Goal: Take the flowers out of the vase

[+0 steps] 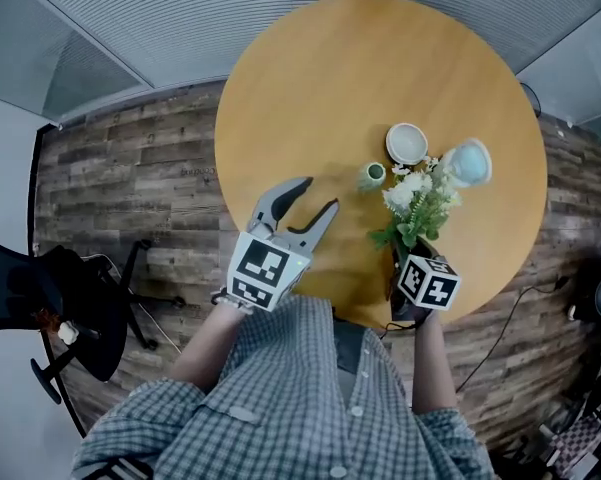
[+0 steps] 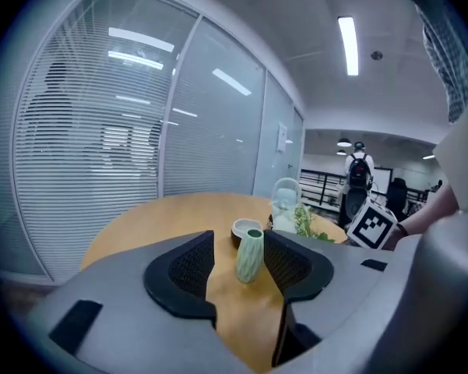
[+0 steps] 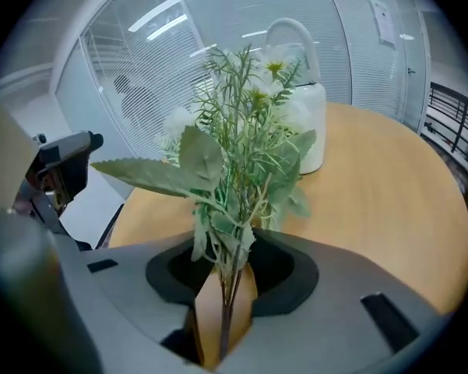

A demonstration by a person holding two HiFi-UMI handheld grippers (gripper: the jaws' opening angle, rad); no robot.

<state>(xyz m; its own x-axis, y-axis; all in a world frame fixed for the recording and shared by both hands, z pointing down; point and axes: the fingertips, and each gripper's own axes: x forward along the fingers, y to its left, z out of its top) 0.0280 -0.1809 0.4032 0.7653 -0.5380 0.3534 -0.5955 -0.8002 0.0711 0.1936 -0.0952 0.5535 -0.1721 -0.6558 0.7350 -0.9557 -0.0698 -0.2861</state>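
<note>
Right tool [image 3: 224,279] is clamped on the flowers [image 1: 416,200] by their stems, over the lower right rim of the round worktop [image 1: 310,88]. The blooms are just beside the white jug [image 1: 467,163]. The flowers are out of the green vase [image 1: 374,175], which stands upright to their left, with the bowl [image 1: 407,144] near it. My left tool [image 1: 318,194] has its jaws apart with nothing between them, at centre frame. I see bare wood across the upper left.

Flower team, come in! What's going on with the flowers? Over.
Left gripper open, empty. Right gripper shut on flowers, clear of the vase. Nothing in the way. Over.
</note>
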